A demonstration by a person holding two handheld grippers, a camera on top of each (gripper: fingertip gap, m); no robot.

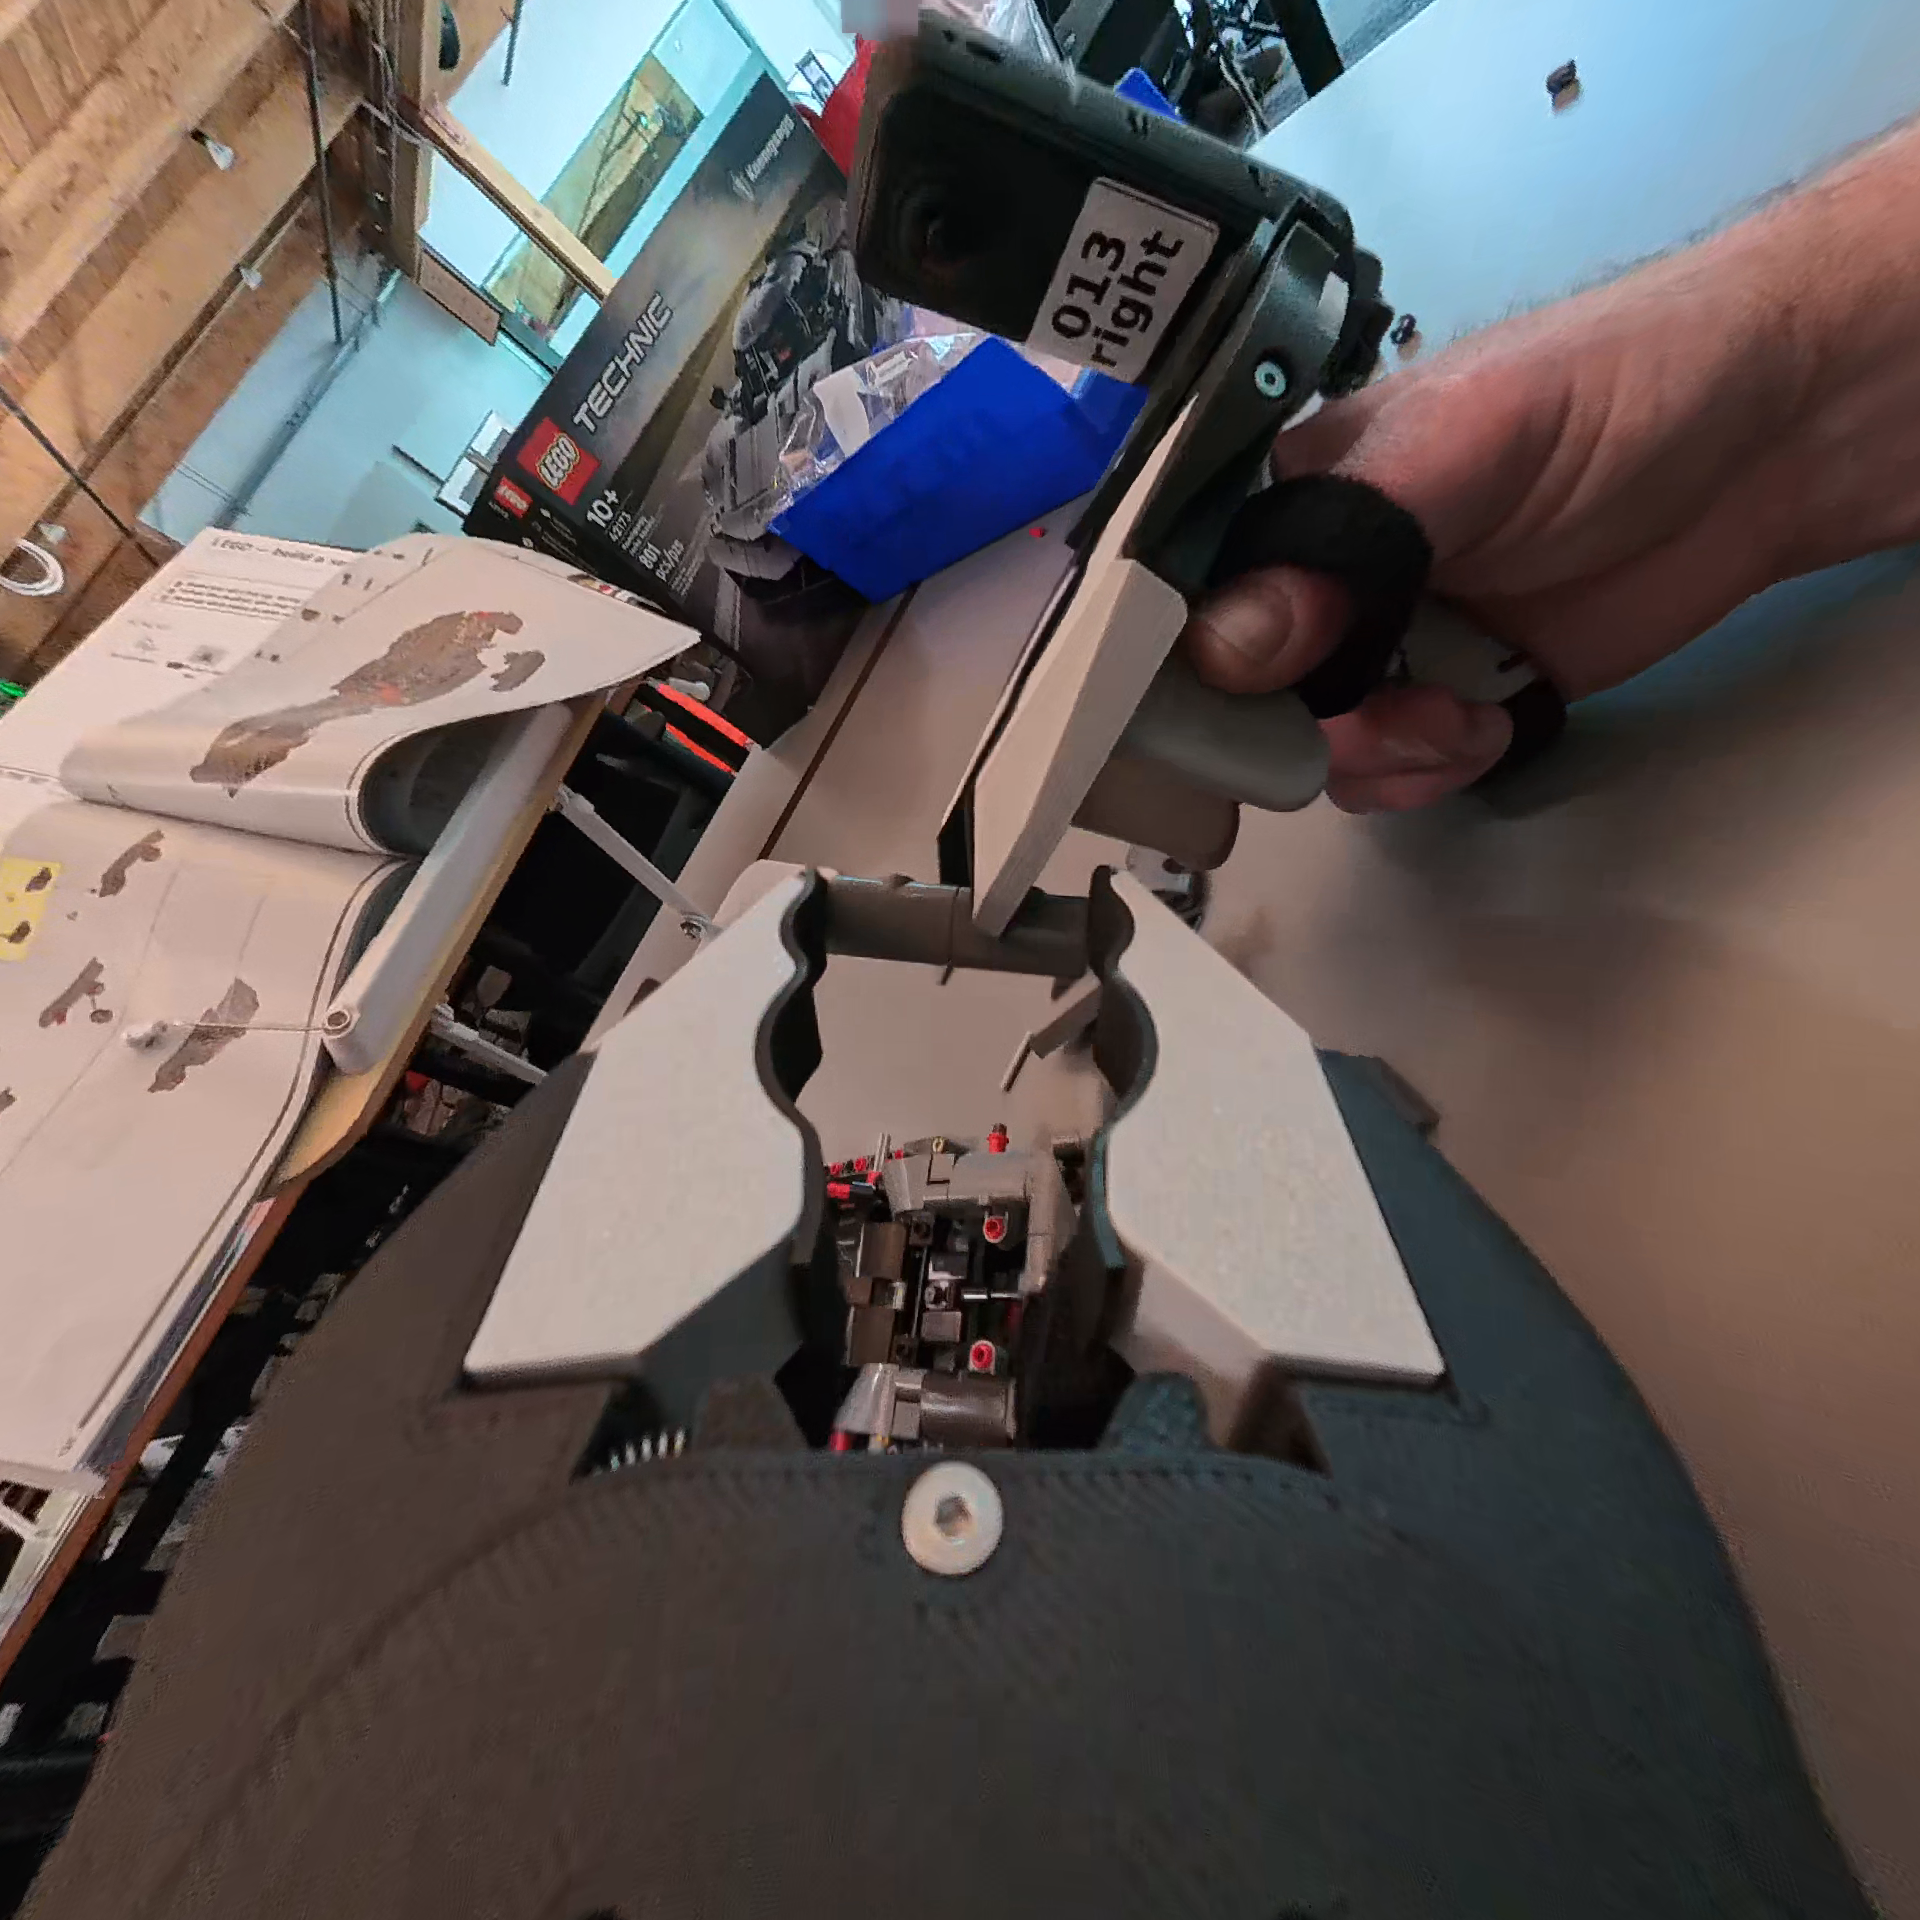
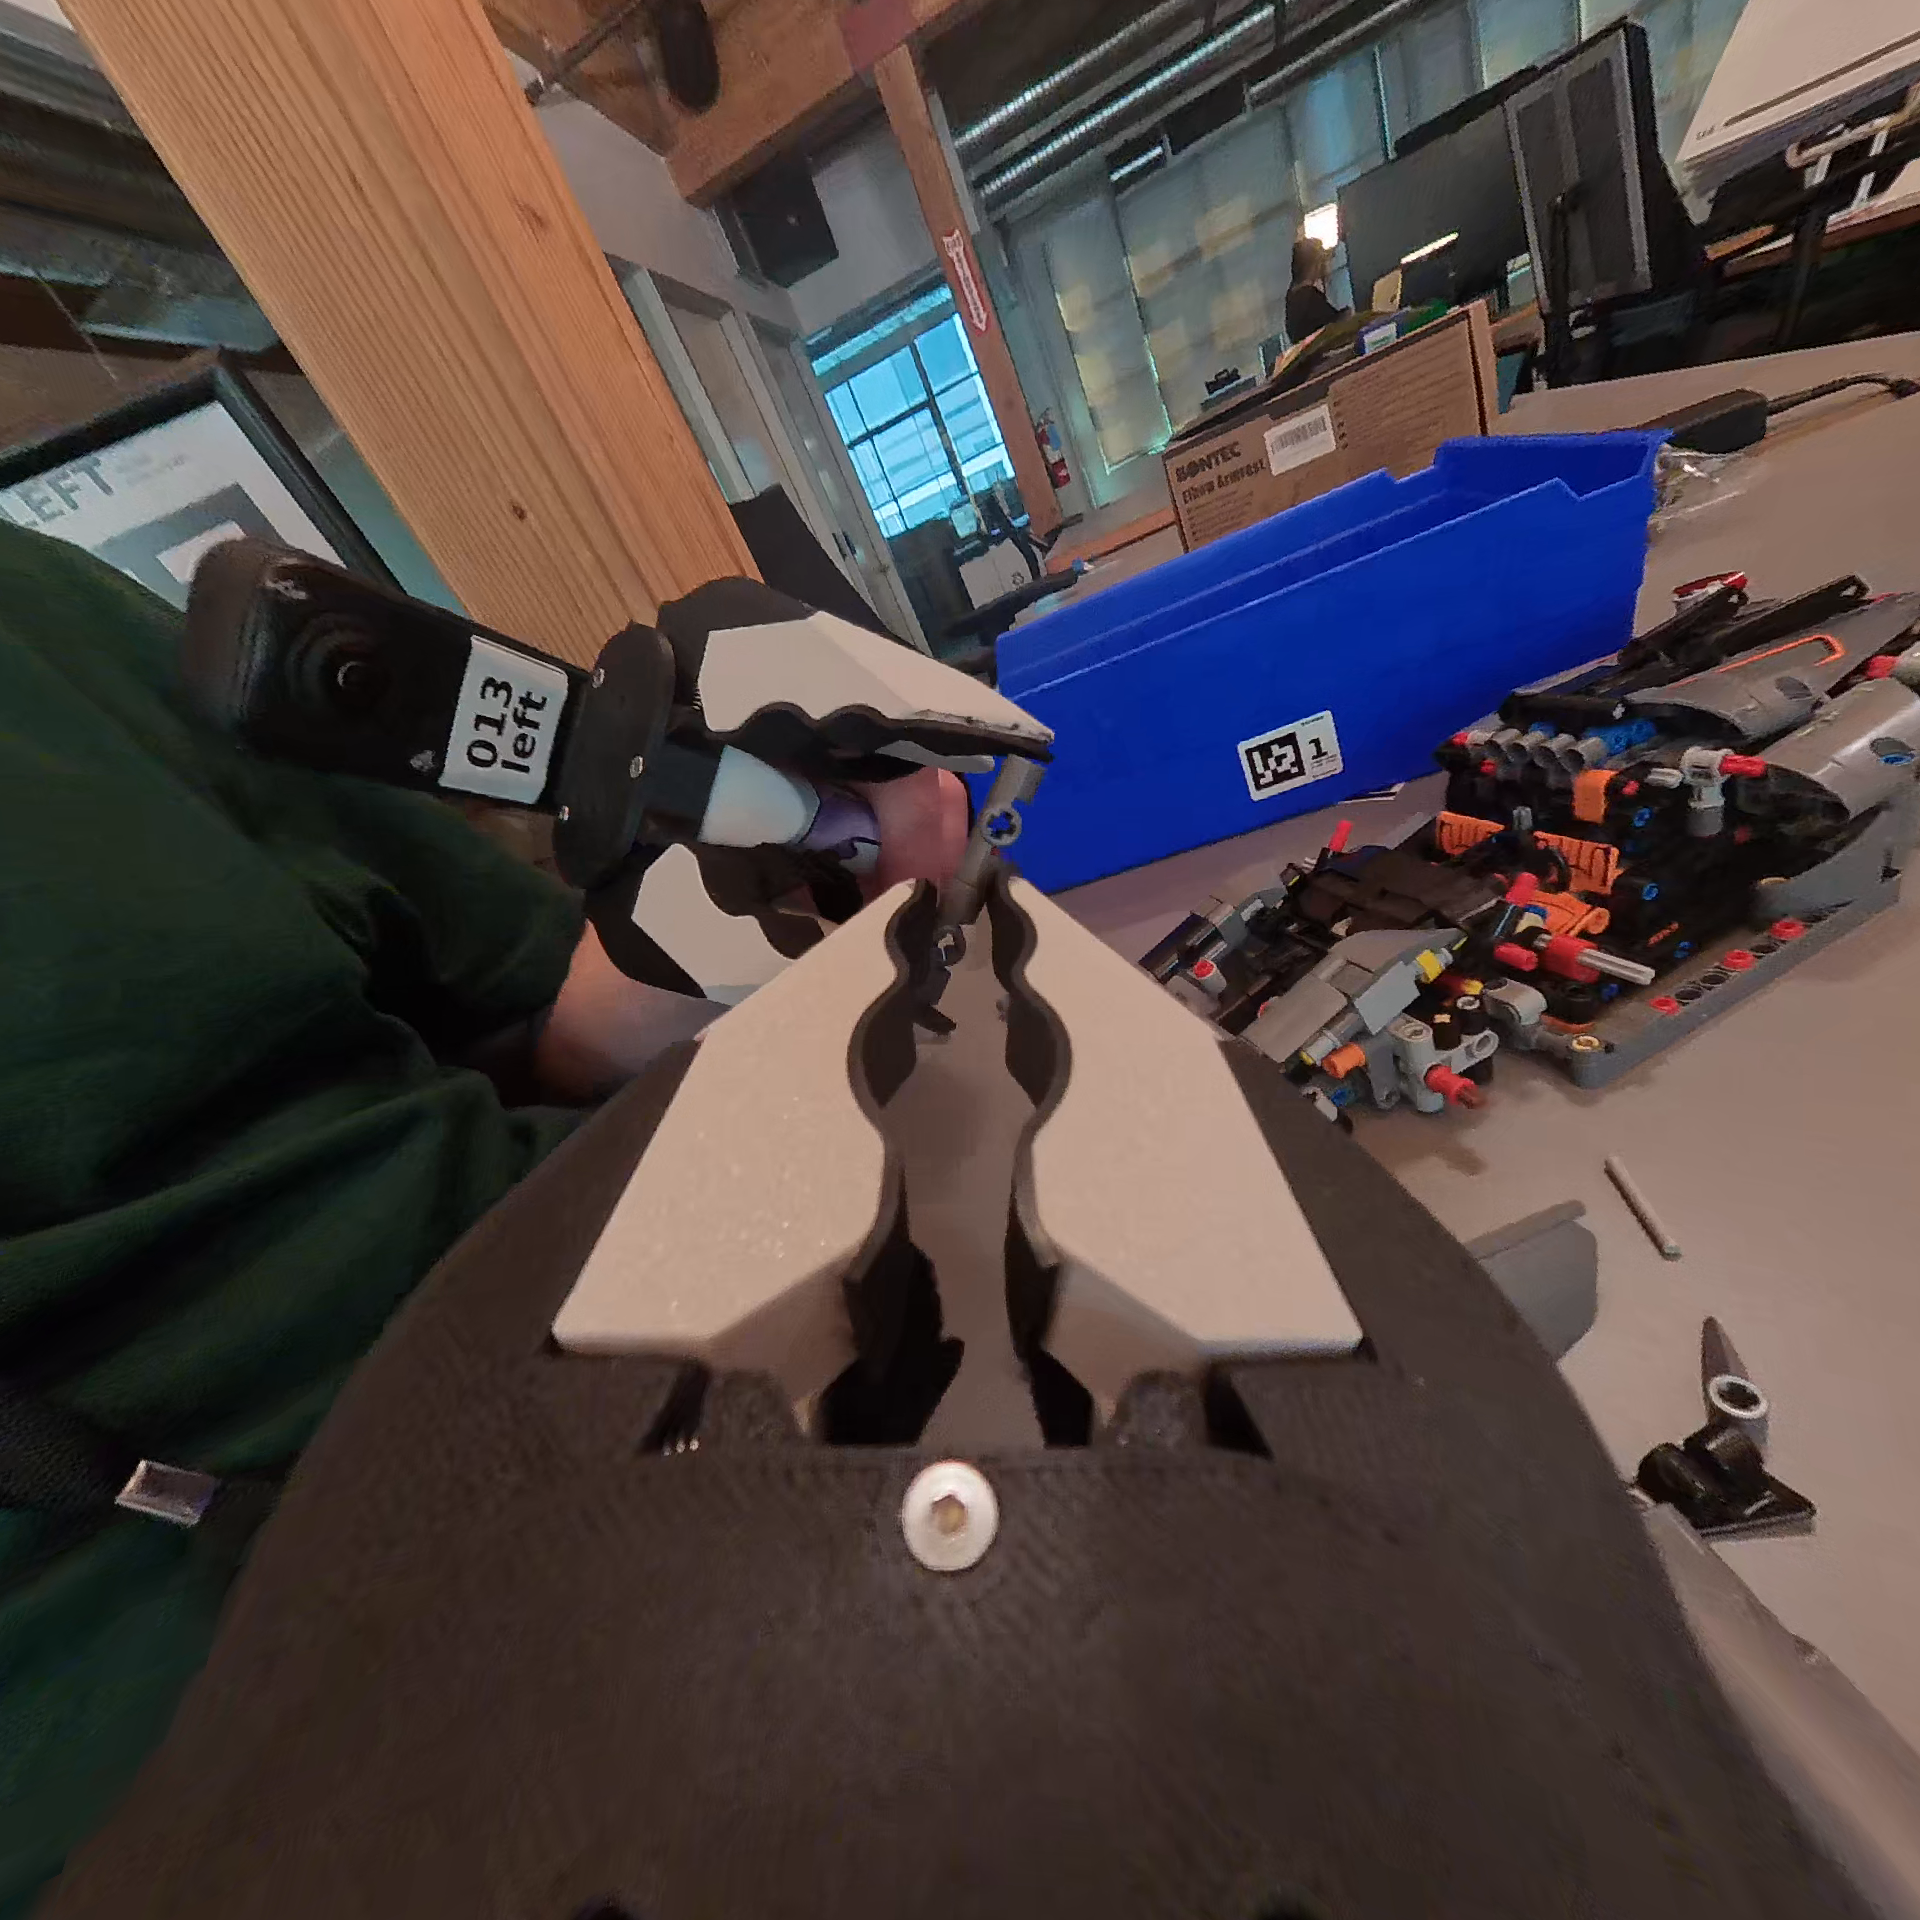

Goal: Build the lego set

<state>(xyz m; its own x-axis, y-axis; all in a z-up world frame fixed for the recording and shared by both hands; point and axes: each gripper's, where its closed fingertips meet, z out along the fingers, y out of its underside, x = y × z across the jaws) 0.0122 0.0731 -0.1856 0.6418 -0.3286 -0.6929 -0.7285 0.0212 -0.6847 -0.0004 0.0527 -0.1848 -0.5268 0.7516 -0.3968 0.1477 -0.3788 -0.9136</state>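
The grey bench [image 2: 1714, 1174] carries everything here. On it a long blue bin [image 2: 1351, 623] stands behind the half-built lego model [image 2: 1621, 883], a dense grey, black and orange assembly with red and blue pins, lying flat on the right side in the right wrist view. Behind the bin a brown cardboard box [image 2: 1340, 436] sits farther back. In the left wrist view the set's dark box [image 1: 665, 416] stands upright at the back, and an open instruction booklet [image 1: 208, 883] rests tilted on a stand at the left, its upper page curling over.

The left tongs [image 1: 956, 935] clasp a short grey lego beam [image 1: 935, 920] across their tips, held above the bench; the same beam shows in the right wrist view hanging from the left tongs' tip, just in front of the bin. The right tongs [image 2: 961, 899] are pinched on the lower end of that beam, their fingertips [image 2: 1023, 904] nearly together around it, so both tools grip the one piece between them. In the left wrist view, one right finger [image 1: 1049, 727] comes down onto the beam from above, with a person's hand [image 1: 1558, 540] around the handle behind it.

Nearer on the bench lie loose parts: a small black connector piece [image 2: 1725, 1444], and a thin grey axle [image 2: 1642, 1205] well apart from the model.
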